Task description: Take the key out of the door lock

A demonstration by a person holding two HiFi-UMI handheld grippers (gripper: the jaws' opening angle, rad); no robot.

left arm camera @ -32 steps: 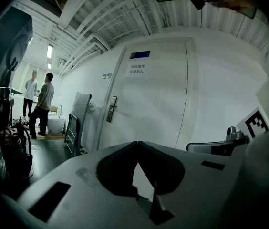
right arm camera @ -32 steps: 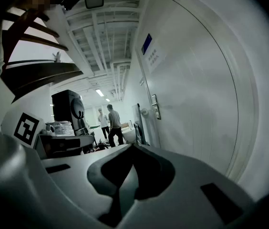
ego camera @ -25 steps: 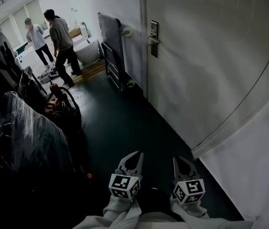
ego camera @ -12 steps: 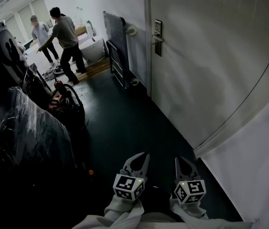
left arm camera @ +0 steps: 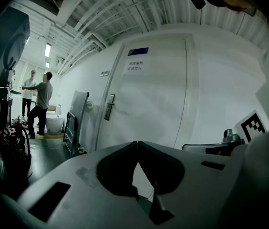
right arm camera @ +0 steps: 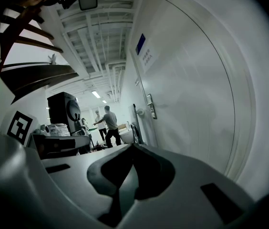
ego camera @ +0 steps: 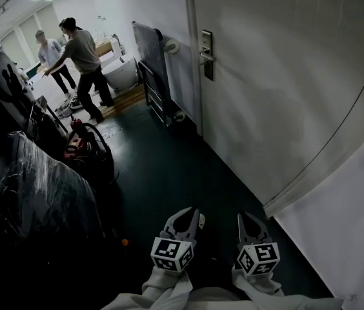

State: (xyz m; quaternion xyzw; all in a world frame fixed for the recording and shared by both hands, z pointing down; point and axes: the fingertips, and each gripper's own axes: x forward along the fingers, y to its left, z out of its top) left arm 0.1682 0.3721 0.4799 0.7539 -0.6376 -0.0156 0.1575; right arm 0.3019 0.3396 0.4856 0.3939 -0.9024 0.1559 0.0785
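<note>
Key removal has not begun, by the look of it: reaching the door, gripping the key and drawing it out are all left to do. Far ahead and left of the jaws, two people (ego camera: 79, 53) stand by a white tub (ego camera: 121, 73); I cannot tell what it holds. Nearer, left of the jaws, is a plastic-wrapped load (ego camera: 33, 192). The left gripper (ego camera: 190, 212) is clenched tip to tip on nothing. Just beside it, the right gripper (ego camera: 248, 218) is likewise closed and empty. Well ahead of both, up on the white door (ego camera: 285, 108), is the door lock (ego camera: 207, 53); the key is too small to make out.
</note>
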